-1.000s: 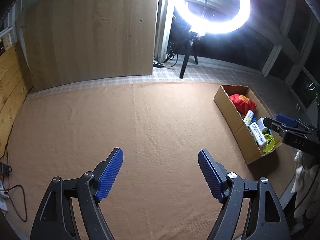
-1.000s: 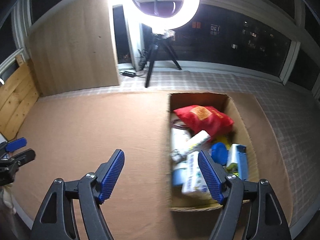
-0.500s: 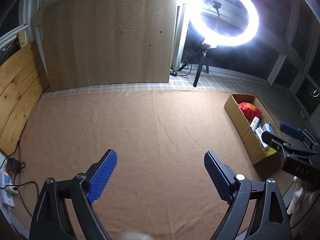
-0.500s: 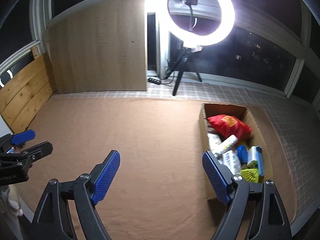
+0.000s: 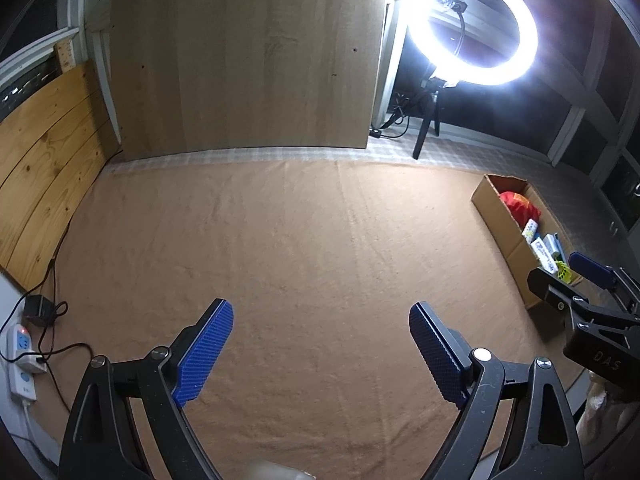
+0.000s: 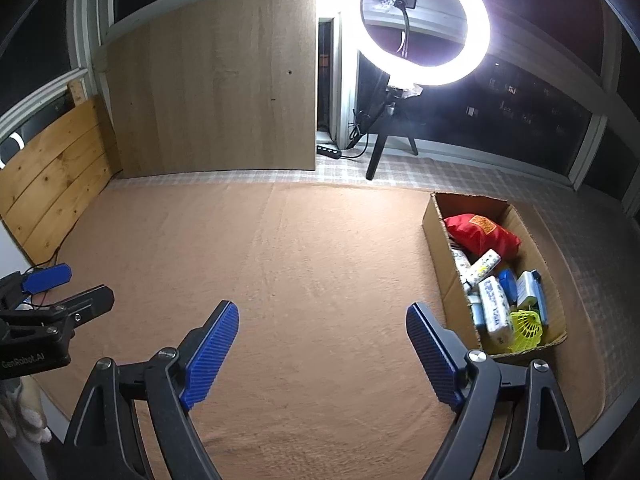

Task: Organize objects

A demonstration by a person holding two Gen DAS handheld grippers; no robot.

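A cardboard box stands on the brown cloth at the right. It holds a red bag, white packets, blue items and a yellow mesh piece. The box also shows in the left wrist view. My left gripper is open and empty above the cloth's front middle. My right gripper is open and empty, left of the box and above the cloth. Each gripper shows at the edge of the other's view.
A lit ring light on a tripod stands at the back. A wooden board leans against the back wall. Wood planks line the left side. A power strip with cables lies at the left edge.
Both grippers have pulled back and risen, away from the box, so more of the cloth and back wall shows. Both stayed open and empty.
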